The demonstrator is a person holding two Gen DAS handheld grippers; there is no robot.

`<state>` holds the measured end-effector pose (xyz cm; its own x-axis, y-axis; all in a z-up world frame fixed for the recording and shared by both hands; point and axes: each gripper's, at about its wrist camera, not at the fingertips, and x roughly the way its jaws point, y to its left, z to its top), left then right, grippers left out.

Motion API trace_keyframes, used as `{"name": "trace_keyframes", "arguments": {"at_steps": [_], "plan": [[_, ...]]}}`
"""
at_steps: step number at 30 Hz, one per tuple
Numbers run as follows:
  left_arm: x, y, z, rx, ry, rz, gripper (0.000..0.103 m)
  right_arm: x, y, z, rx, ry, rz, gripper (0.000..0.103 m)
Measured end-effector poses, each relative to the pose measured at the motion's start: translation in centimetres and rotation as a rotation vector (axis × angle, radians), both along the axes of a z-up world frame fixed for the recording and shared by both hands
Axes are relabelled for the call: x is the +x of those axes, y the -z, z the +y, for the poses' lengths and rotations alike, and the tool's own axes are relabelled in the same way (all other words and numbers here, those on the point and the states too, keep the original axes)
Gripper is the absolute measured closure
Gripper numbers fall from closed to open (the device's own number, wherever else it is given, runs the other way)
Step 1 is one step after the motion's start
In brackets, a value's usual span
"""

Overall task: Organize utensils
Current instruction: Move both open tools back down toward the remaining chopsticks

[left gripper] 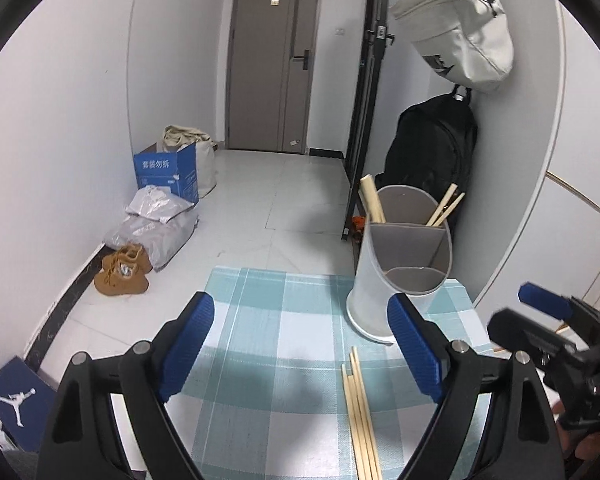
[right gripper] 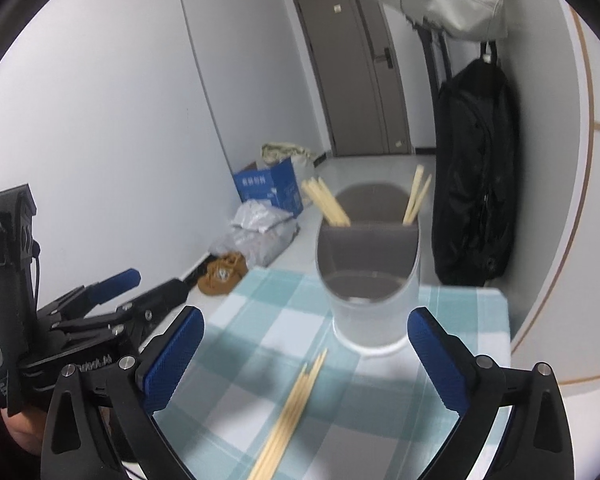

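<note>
Several loose chopsticks (left gripper: 360, 412) lying on the checked tablecloth (left gripper: 268, 320) toward its near edge, divided holder (left gripper: 400, 264) upright near the far right corner with chopsticks in its back compartment, left gripper (left gripper: 300, 344) and right gripper (right gripper: 304, 360) both spread wide, nothing grasped.

White walls (left gripper: 60, 120), grey door (left gripper: 274, 60)
</note>
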<state>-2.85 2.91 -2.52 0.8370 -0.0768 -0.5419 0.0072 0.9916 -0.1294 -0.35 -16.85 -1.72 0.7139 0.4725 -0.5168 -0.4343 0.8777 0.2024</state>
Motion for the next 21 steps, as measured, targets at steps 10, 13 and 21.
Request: {"name": "trace_keyframes", "arguments": {"at_steps": [10,13,21], "plan": [[1.4,1.6,3.4,-0.059,-0.061,0.074,0.018,1.7,3.2,1.5,-0.085,0.012,0.134,0.002],[1.8,2.0,4.0,-0.066,-0.054,0.11,0.018,2.7,4.7,2.2,-0.1,-0.008,0.219,0.011],[2.3,3.0,5.9,-0.17,-0.067,0.19,0.018,5.9,9.8,5.3,-0.186,-0.078,0.464,0.041]]}}
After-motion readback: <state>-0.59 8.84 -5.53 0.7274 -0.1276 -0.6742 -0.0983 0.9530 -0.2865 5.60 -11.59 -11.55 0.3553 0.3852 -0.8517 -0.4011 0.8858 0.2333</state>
